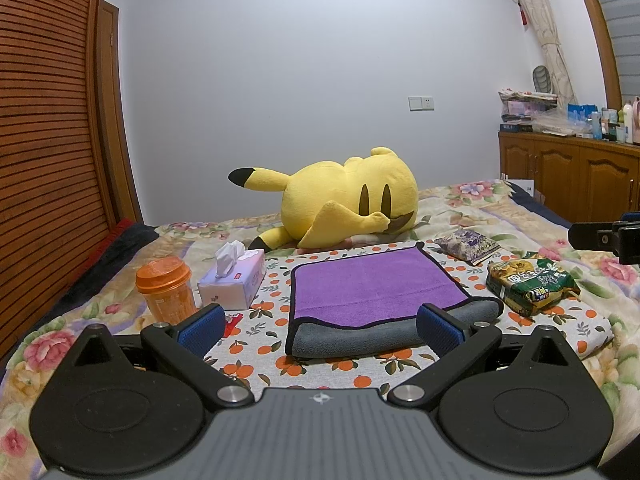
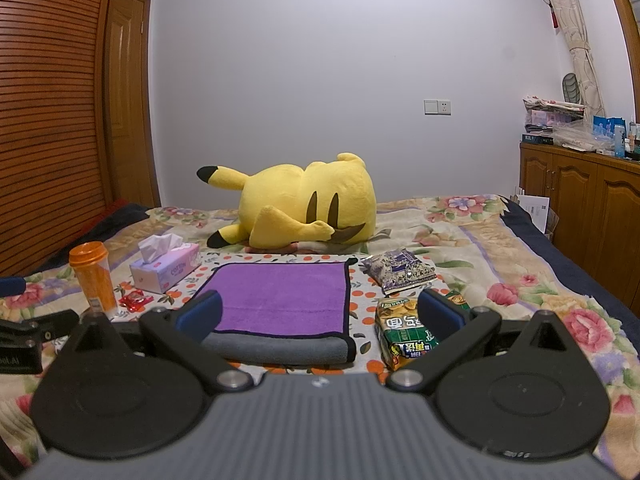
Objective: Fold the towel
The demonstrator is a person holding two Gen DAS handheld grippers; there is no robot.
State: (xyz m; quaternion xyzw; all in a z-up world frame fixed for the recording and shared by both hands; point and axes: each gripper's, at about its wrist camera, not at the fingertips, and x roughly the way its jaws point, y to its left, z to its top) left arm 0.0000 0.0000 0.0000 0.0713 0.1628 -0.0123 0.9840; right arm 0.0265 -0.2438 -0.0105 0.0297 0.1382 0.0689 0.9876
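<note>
The towel (image 1: 372, 284) is purple on top with a grey underside and a dark border. It lies folded on an orange-patterned cloth (image 1: 272, 344) on the bed, with the grey fold toward me. It also shows in the right wrist view (image 2: 280, 296). My left gripper (image 1: 320, 326) is open and empty, just short of the towel's near fold. My right gripper (image 2: 320, 314) is open and empty, above the towel's near right part. Part of the right gripper shows at the right edge of the left wrist view (image 1: 604, 236).
A yellow plush toy (image 1: 348, 200) lies behind the towel. A tissue box (image 1: 236, 280) and an orange cup (image 1: 164, 288) stand to the left. A green snack bag (image 1: 528, 280) and a purple packet (image 1: 468, 244) lie to the right. A wooden cabinet (image 1: 572, 172) stands far right.
</note>
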